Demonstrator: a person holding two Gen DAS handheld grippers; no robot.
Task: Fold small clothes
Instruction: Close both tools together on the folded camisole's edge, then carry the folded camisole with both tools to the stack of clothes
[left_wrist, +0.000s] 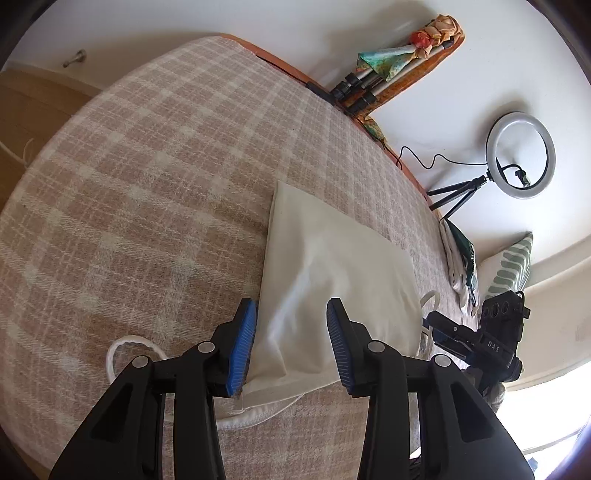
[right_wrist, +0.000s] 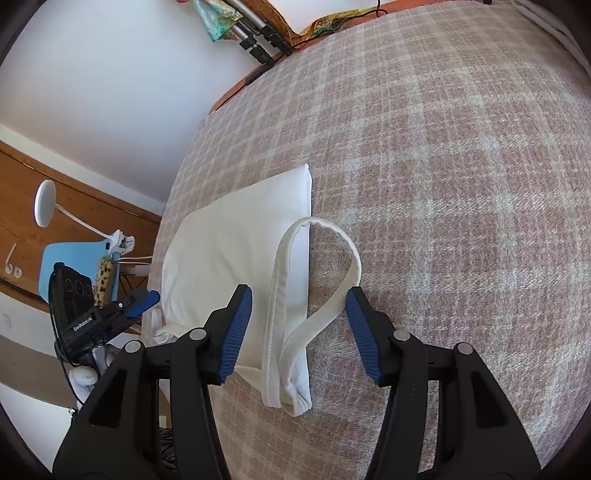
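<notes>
- Left wrist view: the left gripper (left_wrist: 291, 345) hangs over the near end of a white garment (left_wrist: 332, 266) that lies folded on the checked blanket (left_wrist: 147, 184) of a bed. Its jaws stand spread, with the cloth lying between and beneath them; the left blue pad (left_wrist: 242, 347) is at the garment's edge, but I cannot tell that it presses on it. A strap loop (left_wrist: 122, 347) pokes out to the left. The right gripper (left_wrist: 476, 339) shows at the garment's far side, beside a small pile of other clothes (left_wrist: 460, 258) at the bed's edge.
- Right wrist view: the right gripper (right_wrist: 299, 332) also has its jaws spread. Between them lie the garment's ribbed edge (right_wrist: 275, 314) and a strap (right_wrist: 332, 306) that curls out onto the blanket (right_wrist: 461, 184); the strap's outer end lies against the right pad (right_wrist: 364, 332), unpinched. The left gripper (right_wrist: 122, 306) is just past the garment's (right_wrist: 236, 236) other side.
- Step, as I judge it: a fold has been laid and both tools are letting go.
- Next move likely calls for tucking both stray straps in, then closing on one end for a further fold; the soft cloth may drag.
</notes>
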